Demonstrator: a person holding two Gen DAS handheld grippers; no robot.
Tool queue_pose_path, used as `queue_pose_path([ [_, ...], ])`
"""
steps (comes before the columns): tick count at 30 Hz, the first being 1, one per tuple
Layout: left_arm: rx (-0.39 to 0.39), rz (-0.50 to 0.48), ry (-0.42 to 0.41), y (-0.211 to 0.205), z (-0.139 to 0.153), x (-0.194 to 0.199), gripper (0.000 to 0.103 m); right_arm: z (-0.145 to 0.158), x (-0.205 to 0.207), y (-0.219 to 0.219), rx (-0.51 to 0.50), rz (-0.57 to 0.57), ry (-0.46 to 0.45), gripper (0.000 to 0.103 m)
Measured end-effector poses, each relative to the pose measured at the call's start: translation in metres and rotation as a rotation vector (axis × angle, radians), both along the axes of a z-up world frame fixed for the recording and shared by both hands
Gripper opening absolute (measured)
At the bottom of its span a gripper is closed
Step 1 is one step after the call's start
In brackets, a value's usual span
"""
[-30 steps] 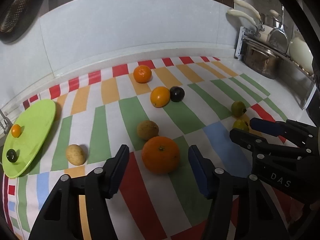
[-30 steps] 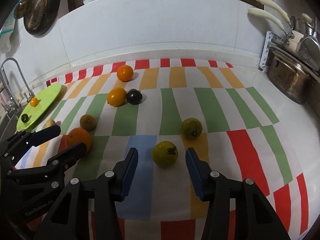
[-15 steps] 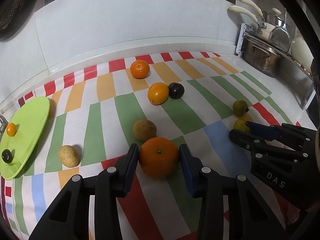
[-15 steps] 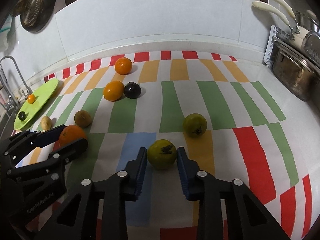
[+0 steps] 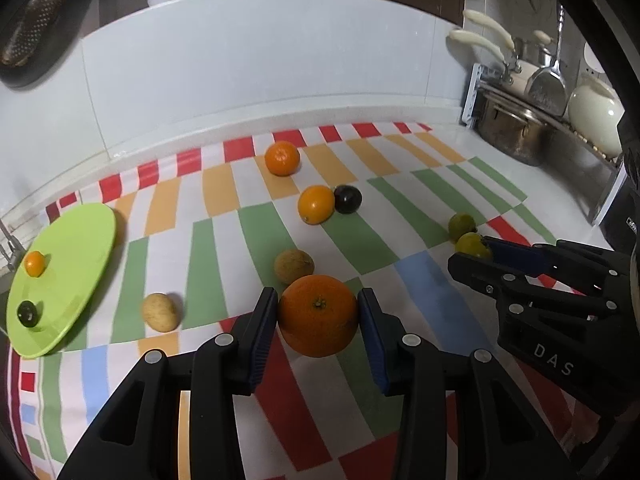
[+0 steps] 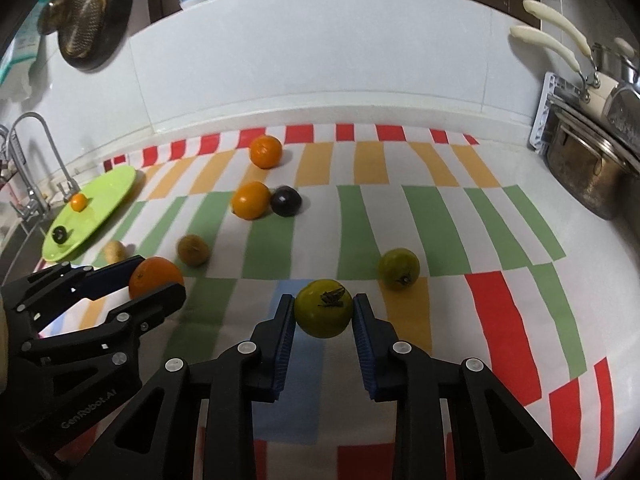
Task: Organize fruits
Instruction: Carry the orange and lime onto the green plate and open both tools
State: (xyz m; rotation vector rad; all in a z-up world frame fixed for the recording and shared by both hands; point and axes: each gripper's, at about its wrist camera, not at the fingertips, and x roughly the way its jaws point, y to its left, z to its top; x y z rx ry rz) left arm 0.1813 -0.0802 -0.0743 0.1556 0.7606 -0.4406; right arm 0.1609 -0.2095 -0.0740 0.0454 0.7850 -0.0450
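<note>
Count: 8 loose fruits on striped cloth (image 6: 360, 216), 2 small fruits on green plate (image 5: 80, 240).
Left gripper (image 5: 318, 320): pads closed against both sides of big orange (image 5: 318, 314), held near cloth's front-left, just right of plate.
Right gripper (image 6: 324, 316): clamped on green-yellow fruit (image 6: 323, 308), near cloth's front centre; second green fruit (image 6: 399, 269) just beyond.
Bare cloth right of held fruits, up to steel pot (image 6: 588, 176) off cloth's right edge.
Lettering: "DAS" on right gripper body, "GenRobot.AI" on left.
</note>
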Motion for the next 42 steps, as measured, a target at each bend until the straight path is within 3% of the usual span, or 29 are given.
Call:
queue_pose_path([
  [9, -0.010, 0.050, -0.066, 0.029, 0.032, -0.018, 0.040, 0.034, -0.014, 0.032, 0.007, 0.084, -0.077, 0.030],
  [20, -0.023, 0.177, -0.156, 0.083, 0.072, -0.033, 0.040, 0.067, -0.006, 0.084, 0.036, 0.228, -0.167, 0.030],
  [30, -0.023, 0.288, -0.174, 0.132, 0.082, -0.016, 0.040, 0.085, 0.023, 0.138, 0.076, 0.364, -0.206, 0.030],
  [42, 0.015, 0.392, -0.173, 0.184, 0.078, 0.016, 0.040, 0.085, 0.069, 0.195, 0.076, 0.474, -0.180, 0.030],
])
